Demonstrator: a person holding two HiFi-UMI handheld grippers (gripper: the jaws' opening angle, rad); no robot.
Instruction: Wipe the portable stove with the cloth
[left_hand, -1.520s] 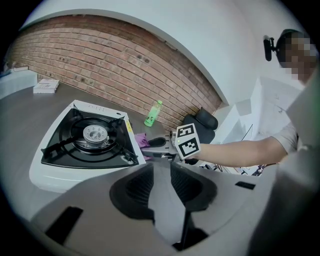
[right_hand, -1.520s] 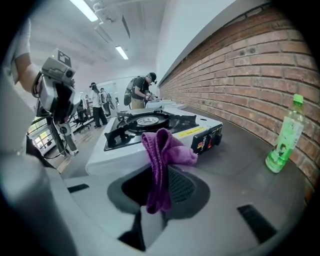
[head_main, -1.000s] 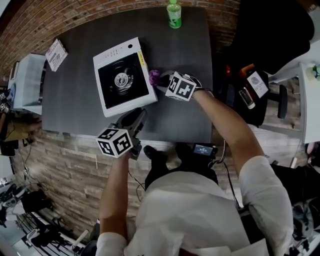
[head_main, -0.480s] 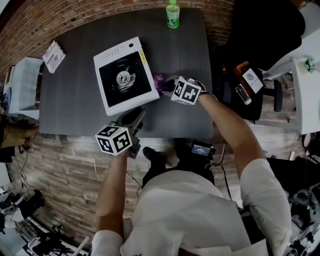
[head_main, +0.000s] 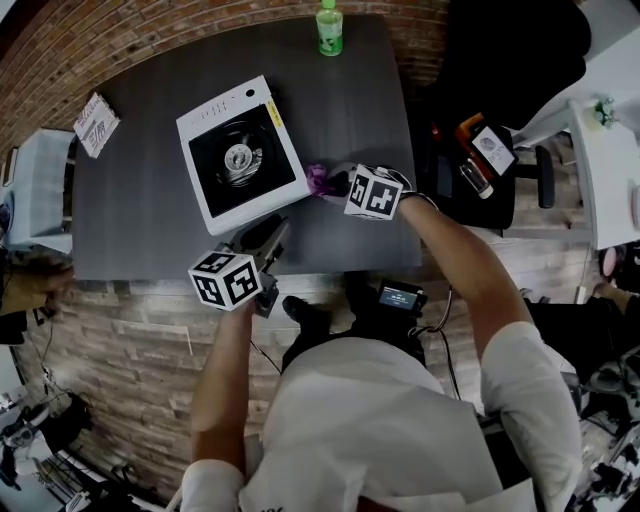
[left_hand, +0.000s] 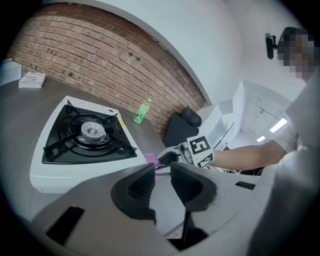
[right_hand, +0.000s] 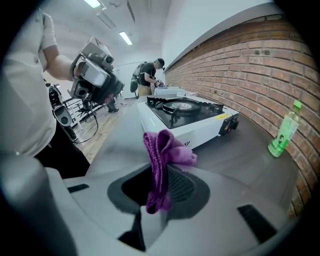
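The white portable stove (head_main: 238, 155) with its black burner top sits on the dark table (head_main: 140, 220). My right gripper (head_main: 335, 183) is shut on a purple cloth (head_main: 319, 180), held just off the stove's near right corner. In the right gripper view the cloth (right_hand: 165, 150) hangs bunched between the jaws, with the stove (right_hand: 187, 112) ahead. My left gripper (head_main: 266, 236) hovers at the table's front edge, below the stove. Its jaws stand close together with only a thin slit and nothing between them (left_hand: 162, 175). It looks across at the stove (left_hand: 85, 142) and the cloth (left_hand: 151, 159).
A green bottle (head_main: 328, 27) stands at the table's far edge. A small printed packet (head_main: 97, 123) lies at the far left. A white box (head_main: 40, 190) sits beyond the left edge, and a black chair (head_main: 500, 70) to the right. A person (right_hand: 149, 75) stands far behind.
The right gripper with the cloth has slid slightly along the stove's right side toward its near corner. The left gripper has hardly moved.
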